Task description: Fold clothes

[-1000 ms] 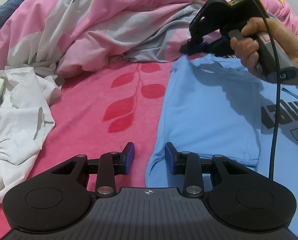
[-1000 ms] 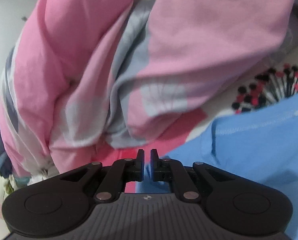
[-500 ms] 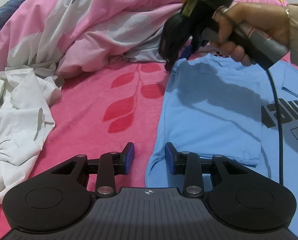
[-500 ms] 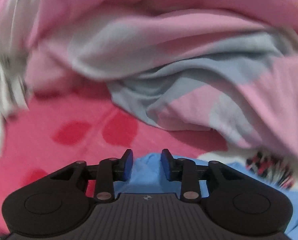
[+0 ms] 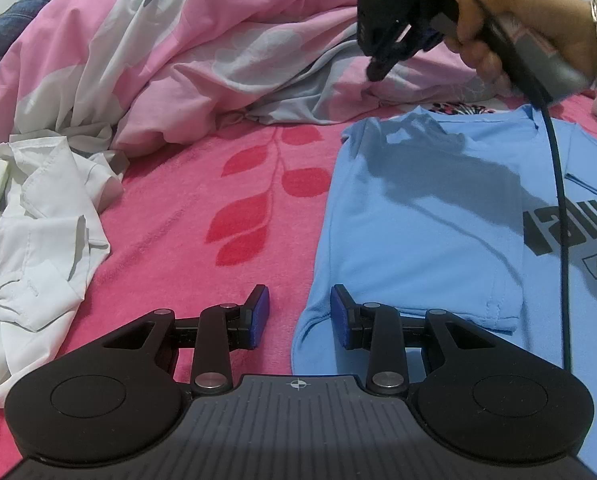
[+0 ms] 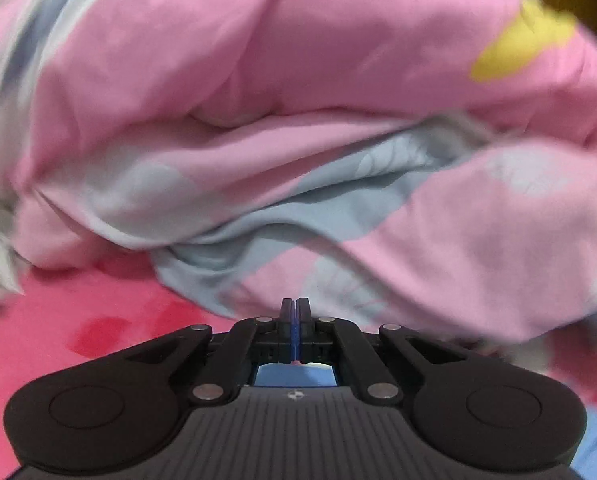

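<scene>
Two grippers — right gripper point(image 6: 295, 312) empty, above the blue T-shirt point(image 5: 418, 216).

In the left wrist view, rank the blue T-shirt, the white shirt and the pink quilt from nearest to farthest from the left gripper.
From the left gripper:
1. Blue T-shirt: its hem lies by the right finger.
2. White shirt: crumpled, far left.
3. Pink quilt: heaped at the back.

blue T-shirt point(image 5: 410, 216) with large dark block letters on its chest, cut off at the frame edge and seen reversed, not readable as a word, small boxed logo beneath, its fine print too small to read
</scene>
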{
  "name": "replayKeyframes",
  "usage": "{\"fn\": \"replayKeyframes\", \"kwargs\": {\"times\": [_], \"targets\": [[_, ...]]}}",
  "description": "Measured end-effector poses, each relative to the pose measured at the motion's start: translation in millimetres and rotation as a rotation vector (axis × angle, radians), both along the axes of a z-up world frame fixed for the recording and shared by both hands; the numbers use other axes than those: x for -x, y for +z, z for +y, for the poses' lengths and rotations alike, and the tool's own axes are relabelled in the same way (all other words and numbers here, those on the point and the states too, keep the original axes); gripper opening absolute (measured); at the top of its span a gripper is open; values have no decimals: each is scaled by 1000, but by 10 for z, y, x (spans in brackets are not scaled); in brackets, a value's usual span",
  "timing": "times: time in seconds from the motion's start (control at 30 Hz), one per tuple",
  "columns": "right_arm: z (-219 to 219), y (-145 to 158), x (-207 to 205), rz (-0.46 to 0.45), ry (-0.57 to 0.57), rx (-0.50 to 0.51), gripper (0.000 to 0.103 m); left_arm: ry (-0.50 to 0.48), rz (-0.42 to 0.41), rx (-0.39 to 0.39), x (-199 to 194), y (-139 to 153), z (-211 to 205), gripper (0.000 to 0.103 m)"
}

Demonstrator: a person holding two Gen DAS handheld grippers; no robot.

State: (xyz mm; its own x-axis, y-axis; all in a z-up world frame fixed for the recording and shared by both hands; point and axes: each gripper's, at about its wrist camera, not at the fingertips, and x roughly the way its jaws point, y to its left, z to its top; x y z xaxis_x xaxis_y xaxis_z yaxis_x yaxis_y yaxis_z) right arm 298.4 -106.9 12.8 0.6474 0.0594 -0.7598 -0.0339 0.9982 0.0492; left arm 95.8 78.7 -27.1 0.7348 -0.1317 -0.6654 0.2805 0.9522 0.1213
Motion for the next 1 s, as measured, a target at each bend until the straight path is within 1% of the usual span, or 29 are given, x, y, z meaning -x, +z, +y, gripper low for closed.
{"fn": "replayKeyframes", "kwargs": {"times": [0.03, 0.07, 0.1, 0.13, 0.17, 0.2, 0.23, 0.27, 0.3, 0.33, 0.4, 0.53, 0.57, 0.6, 0.7, 0.8, 0.87, 0.93, 1.0], "targets": [[-27, 10, -10, 10, 3, -36, 2, 0, 0, 0, 2, 0, 0, 34], [38, -31, -13, 30, 35, -13, 3, 0, 0, 0, 2, 2, 0, 34], [103, -73, -16, 49, 67, 10, 9, 0, 1, 0, 1, 1, 1, 34], [169, -114, -20, 69, 98, 33, 21, 0, 1, 0, -1, 2, 3, 34], [234, -156, -23, 89, 130, 56, 26, 0, 0, -1, -2, 1, 1, 34], [282, -197, -25, 107, 155, 72, 28, -1, 0, -2, -2, 1, 1, 34], [274, -240, -23, 119, 158, 65, 23, -1, -1, -3, 2, 1, 2, 34], [266, -282, -22, 131, 160, 59, 16, -3, -1, -4, 3, -1, 3, 34], [257, -324, -20, 142, 163, 52, 5, -4, -1, -6, 5, -1, 3, 34], [237, -357, -16, 148, 160, 39, 4, -4, -1, -6, 7, 1, 3, 34], [101, -339, 24, 113, 113, -29, 4, -3, 0, -6, 5, 2, 3, 34], [-177, -285, -14, 61, -9, -245, 4, -3, 0, -8, 0, 0, -4, 34], [-190, -296, -74, 61, -23, -297, 4, -3, -1, -10, 1, -2, -7, 34], [-223, -320, -80, 51, -32, -327, 4, -4, -1, -10, 1, -3, -7, 34], [-307, -385, -53, 0, -40, -400, 4, -6, -1, -8, -1, -5, 1, 34], [-459, -370, -55, -39, -133, -474, 4, -8, 0, -6, 1, -7, 8, 34], [-546, -398, -54, -39, -180, -533, 5, -9, 0, -5, 3, -7, 11, 34], [-670, -356, 44, -27, -195, -565, 6, -9, 0, 1, 4, -2, 23, 34], [-769, -286, 202, -28, -183, -568, 6, -9, 0, 9, 6, 4, 39, 34]]}}
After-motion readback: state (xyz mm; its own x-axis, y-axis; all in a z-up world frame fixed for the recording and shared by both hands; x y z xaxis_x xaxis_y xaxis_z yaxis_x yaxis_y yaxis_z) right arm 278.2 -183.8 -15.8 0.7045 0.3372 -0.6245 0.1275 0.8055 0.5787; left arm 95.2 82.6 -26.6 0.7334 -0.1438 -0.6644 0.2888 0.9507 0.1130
